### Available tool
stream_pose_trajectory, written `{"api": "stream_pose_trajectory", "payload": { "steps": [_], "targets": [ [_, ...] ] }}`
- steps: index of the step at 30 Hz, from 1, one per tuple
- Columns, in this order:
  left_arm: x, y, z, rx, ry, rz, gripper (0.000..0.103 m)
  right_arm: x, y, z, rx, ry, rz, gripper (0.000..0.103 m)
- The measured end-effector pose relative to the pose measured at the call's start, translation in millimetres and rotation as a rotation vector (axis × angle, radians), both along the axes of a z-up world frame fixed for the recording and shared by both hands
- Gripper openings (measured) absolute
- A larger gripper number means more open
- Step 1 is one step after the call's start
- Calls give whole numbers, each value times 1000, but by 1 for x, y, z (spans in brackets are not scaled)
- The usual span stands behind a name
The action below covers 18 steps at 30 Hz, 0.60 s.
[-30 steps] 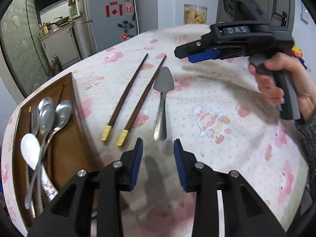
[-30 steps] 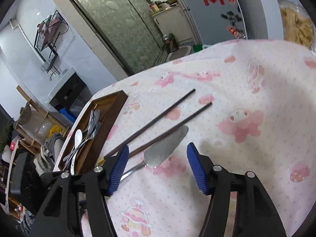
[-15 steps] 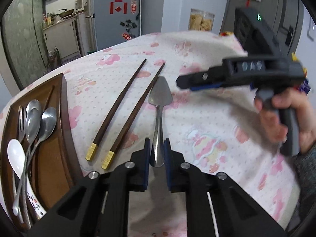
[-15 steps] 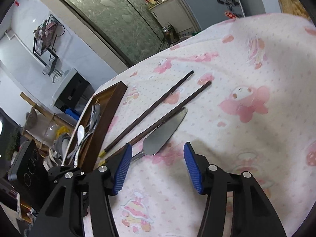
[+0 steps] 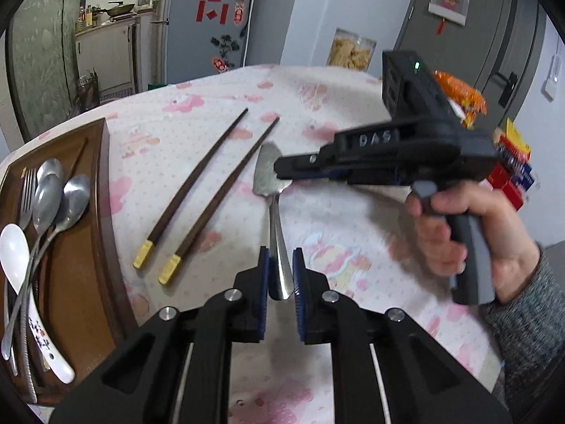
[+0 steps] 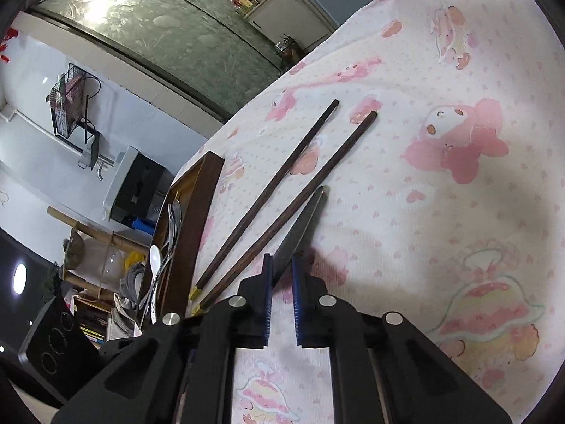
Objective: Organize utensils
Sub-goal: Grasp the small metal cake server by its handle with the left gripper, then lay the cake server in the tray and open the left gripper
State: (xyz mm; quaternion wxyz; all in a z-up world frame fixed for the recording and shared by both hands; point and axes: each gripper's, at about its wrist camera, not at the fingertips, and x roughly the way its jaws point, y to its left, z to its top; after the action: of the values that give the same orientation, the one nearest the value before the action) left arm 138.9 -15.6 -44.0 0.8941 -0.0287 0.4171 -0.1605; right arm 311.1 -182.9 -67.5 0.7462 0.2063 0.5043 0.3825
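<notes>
**Both claws at the cake server**

Left claw point(image 5: 281, 272) was clenched on the handle end of the cake server point(image 5: 273, 208), blue pads against both sides of the shaft. The server lay on the pink-print surface point(image 5: 353, 233), blade toward 12 o'clock. Whether it was lifted could not be told.

Right claw point(image 6: 281, 284) sat narrowed around the server's blade point(image 6: 300, 226); actual pad contact was hard to make out. In the left view its tips covered part of the blade, and the right hand point(image 5: 459, 233) was motion-blurred.

Two dark chopsticks point(image 5: 197, 190) lay beside the server at 9 o'clock, gold caps near the camera. In the right view those caps were partly hidden behind the claw.

Wooden tray point(image 5: 95, 247) at 9 o'clock held steel spoons point(image 5: 53, 201), a fork point(image 5: 26, 194) and a white ceramic spoon point(image 5: 14, 251); its near end was cut off by the frame.
</notes>
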Motion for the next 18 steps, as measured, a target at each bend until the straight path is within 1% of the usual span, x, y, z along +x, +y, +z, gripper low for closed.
{"api": "stream_pose_trajectory", "payload": {
  "steps": [3,6,12,15,18],
  "targets": [
    [-4,2,1,-14,-4,-3,14,-6,0,8,-12,-23,-8,9],
    [-8,1,8,-7,-24,-13,13,-13,-1,23,-20,-60,-11,9],
    [-26,13,31,-12,-77,-7,13,-26,13,57,-23,-128,15,9],
    [-38,31,40,6,-98,23,13,-32,40,72,-17,-158,63,9],
    [-48,59,45,19,-103,72,13,-35,82,79,-1,-168,116,9]
  ]
}}
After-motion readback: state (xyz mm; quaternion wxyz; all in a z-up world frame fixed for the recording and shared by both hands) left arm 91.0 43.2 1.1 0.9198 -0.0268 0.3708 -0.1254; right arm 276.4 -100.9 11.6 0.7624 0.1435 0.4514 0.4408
